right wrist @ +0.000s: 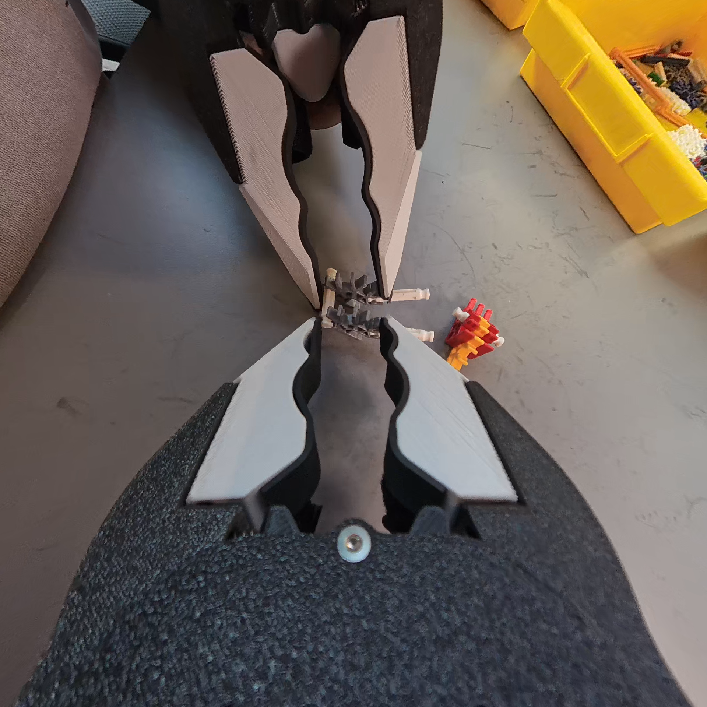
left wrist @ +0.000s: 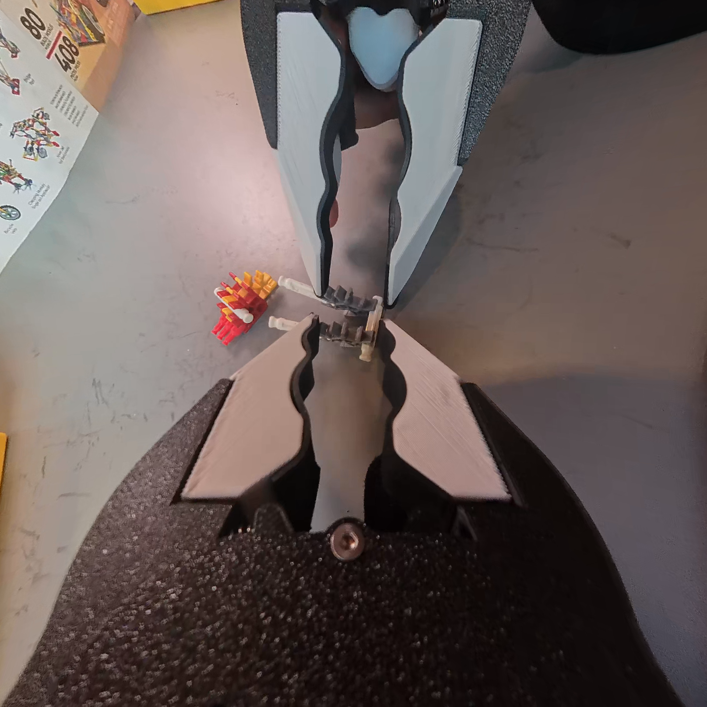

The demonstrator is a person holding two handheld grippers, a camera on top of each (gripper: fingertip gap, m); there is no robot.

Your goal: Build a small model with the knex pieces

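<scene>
A small assembly of two dark grey toothed connectors joined by white rods hangs between my two grippers, which face each other tip to tip. In the left wrist view my left gripper (left wrist: pixel 347 323) is shut on the nearer grey connector (left wrist: pixel 340 333). The right gripper (left wrist: pixel 354 300) comes in from the top and grips the farther grey connector (left wrist: pixel 344 299). In the right wrist view my right gripper (right wrist: pixel 349 321) is shut on its nearer connector (right wrist: pixel 354 329), and the left gripper (right wrist: pixel 351 296) holds the farther one (right wrist: pixel 350 290). White rods (right wrist: pixel 411 294) stick out sideways.
A red and yellow cluster of connectors (left wrist: pixel 243 306) lies on the grey table beside the fingertips; it also shows in the right wrist view (right wrist: pixel 474 334). A printed sheet and box (left wrist: pixel 38 114) lie at the far left. Yellow bins of parts (right wrist: pixel 612 114) stand at the right. The tips of both grippers are at nearly the same place.
</scene>
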